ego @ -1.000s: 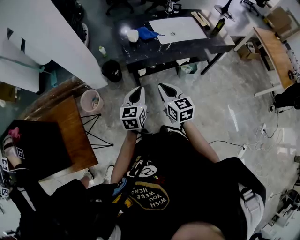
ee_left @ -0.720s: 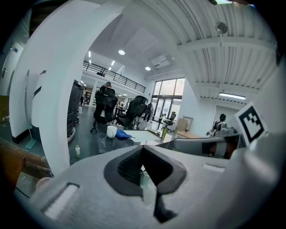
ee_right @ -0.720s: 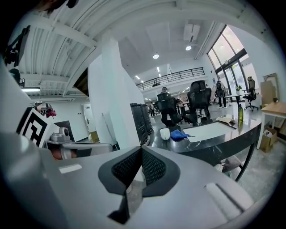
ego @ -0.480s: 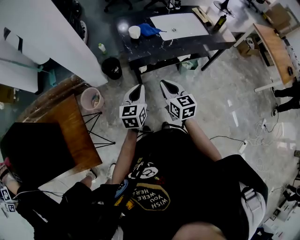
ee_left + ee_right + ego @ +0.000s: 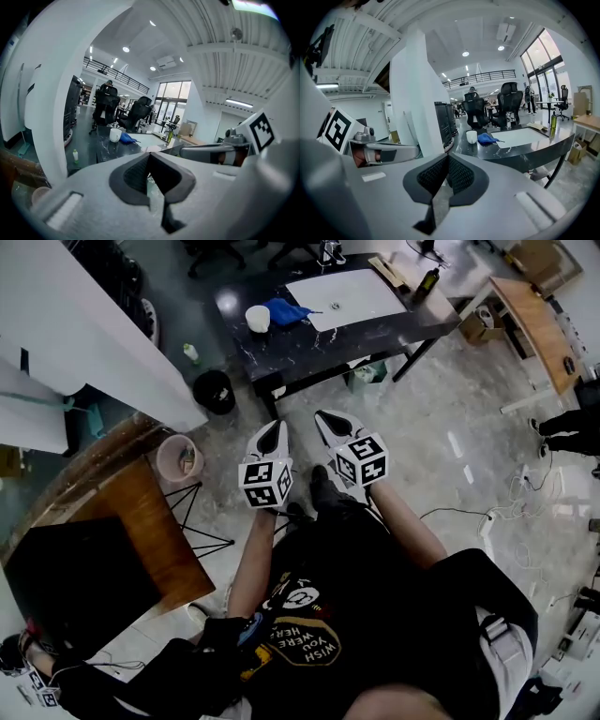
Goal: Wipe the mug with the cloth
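A white mug (image 5: 257, 318) stands on a dark marble table (image 5: 309, 338) far ahead, with a crumpled blue cloth (image 5: 285, 311) right beside it. The same mug (image 5: 471, 137) and cloth (image 5: 486, 138) show small in the right gripper view, and the mug (image 5: 115, 135) and cloth (image 5: 126, 138) also in the left gripper view. My left gripper (image 5: 271, 436) and right gripper (image 5: 329, 420) are held side by side in front of my chest, well short of the table. Both are shut with nothing between their jaws.
A white mat (image 5: 349, 298) and a dark bottle (image 5: 427, 282) lie on the table's right part. A black bin (image 5: 214, 391), a pink bucket (image 5: 179, 457) and a wooden table (image 5: 141, 521) stand to my left. Cables (image 5: 525, 502) trail on the floor at right.
The view has shifted: the table with mug and cloth sits slightly lower and nearer in the head view. Both grippers keep their place side by side, still shut.
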Motion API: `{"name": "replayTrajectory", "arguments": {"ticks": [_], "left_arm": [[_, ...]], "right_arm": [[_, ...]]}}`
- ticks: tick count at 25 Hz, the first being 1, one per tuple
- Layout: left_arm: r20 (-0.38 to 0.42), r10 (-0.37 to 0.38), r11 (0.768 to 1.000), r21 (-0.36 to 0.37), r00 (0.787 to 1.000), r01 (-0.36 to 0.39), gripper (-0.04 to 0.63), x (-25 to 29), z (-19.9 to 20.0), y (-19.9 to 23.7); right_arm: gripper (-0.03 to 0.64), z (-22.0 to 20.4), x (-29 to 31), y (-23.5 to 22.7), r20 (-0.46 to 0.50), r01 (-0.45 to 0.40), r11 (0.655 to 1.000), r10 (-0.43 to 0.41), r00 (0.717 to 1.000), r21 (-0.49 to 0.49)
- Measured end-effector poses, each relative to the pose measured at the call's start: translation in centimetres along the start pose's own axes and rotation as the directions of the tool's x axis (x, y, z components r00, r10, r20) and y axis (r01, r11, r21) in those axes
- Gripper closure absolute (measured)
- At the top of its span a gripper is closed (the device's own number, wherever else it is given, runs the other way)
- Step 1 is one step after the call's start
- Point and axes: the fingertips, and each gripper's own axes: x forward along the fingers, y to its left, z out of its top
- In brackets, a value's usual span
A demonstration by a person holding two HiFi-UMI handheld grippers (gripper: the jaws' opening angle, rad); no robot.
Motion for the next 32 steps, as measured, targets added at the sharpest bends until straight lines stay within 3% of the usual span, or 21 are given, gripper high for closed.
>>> {"name": "replayTrajectory", "arguments": {"ticks": [6,13,19,32], "left_arm": [[-0.01,0.011,1.0,-0.028,1.0,-0.011,0.592,4.6,1.3,1.9],[-0.032,0.051,0.999,0.014,0.998,-0.051,0.592,11.8,4.0,4.2],[-0.034,0.096,0.995,0.002,0.995,-0.096,0.592,15.3,6.1,6.8],[-0.058,0.01,1.0,-0.011,0.998,-0.011,0.592,24.5,7.4,18.6]], "right_arm": [[0.614,0.8,3.5,-3.2,-0.02,-0.014,1.0,0.014,1.0,0.023],[0.614,3.5,8.7,-9.4,-0.016,-0.055,0.997,0.056,0.998,0.051],[0.615,5.1,13.2,-11.8,-0.053,-0.107,0.993,0.109,0.993,0.045],[0.615,6.7,26.6,-16.5,-0.081,-0.047,0.999,0.045,0.996,-0.02]]}}
